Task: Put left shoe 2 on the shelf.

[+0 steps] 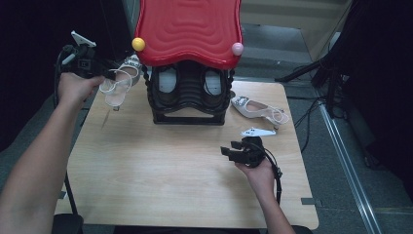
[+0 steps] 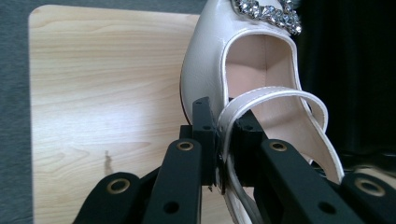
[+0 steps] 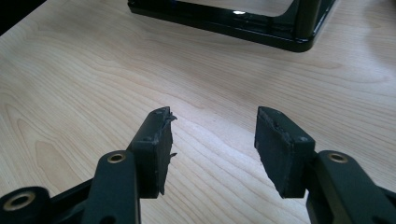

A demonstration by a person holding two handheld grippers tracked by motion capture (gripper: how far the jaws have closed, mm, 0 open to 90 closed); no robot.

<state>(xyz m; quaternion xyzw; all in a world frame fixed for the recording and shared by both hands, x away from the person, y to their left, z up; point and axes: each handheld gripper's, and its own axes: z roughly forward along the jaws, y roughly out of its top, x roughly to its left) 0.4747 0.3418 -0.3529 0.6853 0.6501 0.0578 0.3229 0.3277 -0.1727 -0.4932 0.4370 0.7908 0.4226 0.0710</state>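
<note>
Dark surroundings, grey floor, black drapes on both sides; light wood-grain bench (image 1: 160,161) in the middle.

At the far edge of the bench: black shoe rack (image 1: 189,95) with a glossy red wavy top (image 1: 189,30), yellow knob (image 1: 138,44) on one front corner, pink knob (image 1: 237,48) on the other. Dark shoes with pale insoles tucked inside the rack.

Left tongs (image 1: 104,75) up at the far left corner, level with the rack's lower shelf, held off the bench. Clamped on the heel strap of a white slingback shoe (image 1: 118,84). In the left gripper view: jaws close together, thin strap pinched between the pads, shoe (image 2: 219,65) hanging away from the tongs, pale pink lining visible, rhinestone buckle (image 2: 268,13) at the toe end, bench far below. Whether the shoe touches the rack: cannot tell from the high view.

Second white shoe (image 1: 258,108) lying on its side on the bench, right of the rack, strap end toward the right edge.

Right tongs (image 1: 228,148) low over the bench, right of centre, near the second shoe but apart from it, pointing toward the left. In the right gripper view: jaws well apart, bare wood between the pads (image 3: 156,140), rack base (image 3: 243,23) ahead. Grey three-cornered plate (image 1: 258,131) on top, cable trailing back along the forearm.
</note>
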